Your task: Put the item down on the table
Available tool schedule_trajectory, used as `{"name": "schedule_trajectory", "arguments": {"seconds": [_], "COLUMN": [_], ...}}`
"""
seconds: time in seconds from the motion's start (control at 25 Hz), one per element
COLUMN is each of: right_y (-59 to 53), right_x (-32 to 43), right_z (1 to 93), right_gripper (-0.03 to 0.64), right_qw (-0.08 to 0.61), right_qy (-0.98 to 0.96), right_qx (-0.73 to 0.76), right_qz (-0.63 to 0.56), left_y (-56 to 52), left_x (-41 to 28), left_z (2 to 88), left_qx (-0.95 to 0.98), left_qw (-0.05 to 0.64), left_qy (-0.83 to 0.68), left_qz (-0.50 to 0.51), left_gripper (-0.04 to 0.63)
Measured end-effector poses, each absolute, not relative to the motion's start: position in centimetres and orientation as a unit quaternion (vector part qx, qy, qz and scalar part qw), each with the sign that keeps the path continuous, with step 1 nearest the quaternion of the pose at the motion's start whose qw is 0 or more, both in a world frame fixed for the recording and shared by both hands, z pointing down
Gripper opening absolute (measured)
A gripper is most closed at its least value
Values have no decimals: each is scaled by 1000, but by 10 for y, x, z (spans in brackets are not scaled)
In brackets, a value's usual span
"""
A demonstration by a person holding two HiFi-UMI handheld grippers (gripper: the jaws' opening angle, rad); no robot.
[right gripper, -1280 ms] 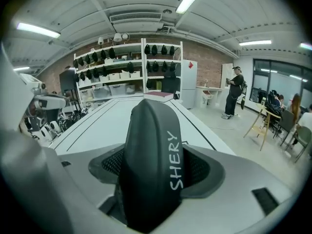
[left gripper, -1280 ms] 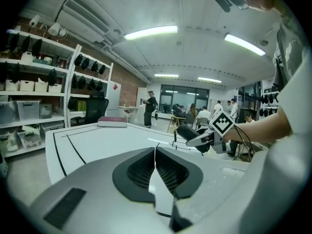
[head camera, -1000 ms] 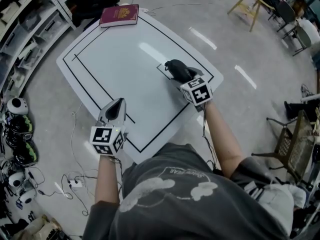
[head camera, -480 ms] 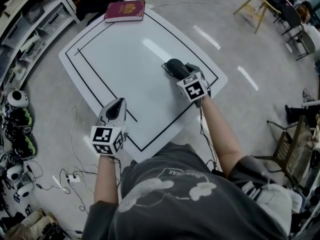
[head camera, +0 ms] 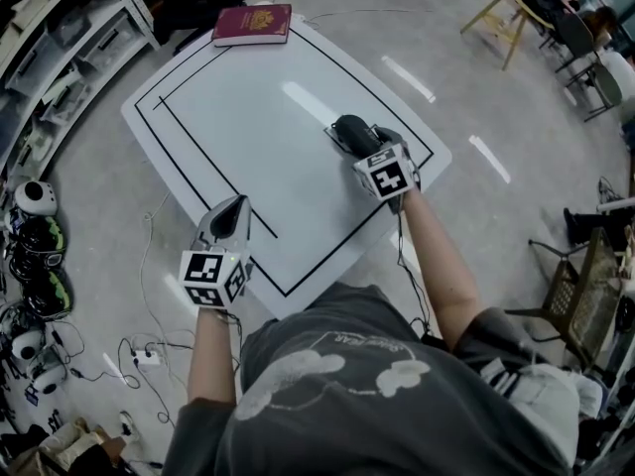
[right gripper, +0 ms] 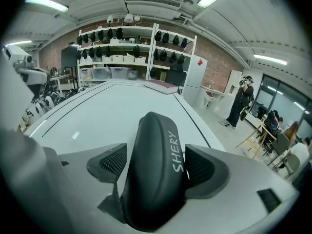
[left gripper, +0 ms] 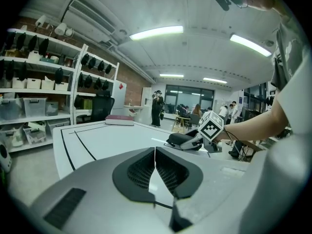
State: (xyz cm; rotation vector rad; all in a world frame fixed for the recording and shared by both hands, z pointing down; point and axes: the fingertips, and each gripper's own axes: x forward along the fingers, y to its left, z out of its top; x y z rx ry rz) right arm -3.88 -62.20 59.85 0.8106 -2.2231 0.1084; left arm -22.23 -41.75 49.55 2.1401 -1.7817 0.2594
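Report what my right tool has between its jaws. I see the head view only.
Observer: A black, rounded hard case lettered SHERY in white stands between the right tool's jaws, which are opening.
Operator: Check the left tool.
Observer: The left tool is shut, its jaws meeting along a line, nothing between them.
Operator: Confirm the case is down.
Observer: In the left gripper view it appears to rest on the white table, though its underside is hard to see.
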Motion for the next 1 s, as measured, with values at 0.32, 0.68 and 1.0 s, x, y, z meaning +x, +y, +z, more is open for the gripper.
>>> {"name": "schedule_trajectory", "arguments": {"seconds": [0.32,0.68,1.0], "right_y": [-602,-538,-452], "right_x": [-26,-23,-31], "right_z": [568,533,515], "right_gripper": [364,321,189], "right_qw": [366,331,258], "right_qy": [-862,-863,-878], "right_qx": [347,380,395], "right_qz": [40,48,89], "left_y": [-394,-332,-265], "left_x": [-227,-227,-217], "left_z": [479,457,439], "left_qx": [760,773,792], "left_qw": [160,145,129], "left_qy": [-625,-613,-595], "left_qz": [77,75,51], "left_gripper": [6,6,6]}}
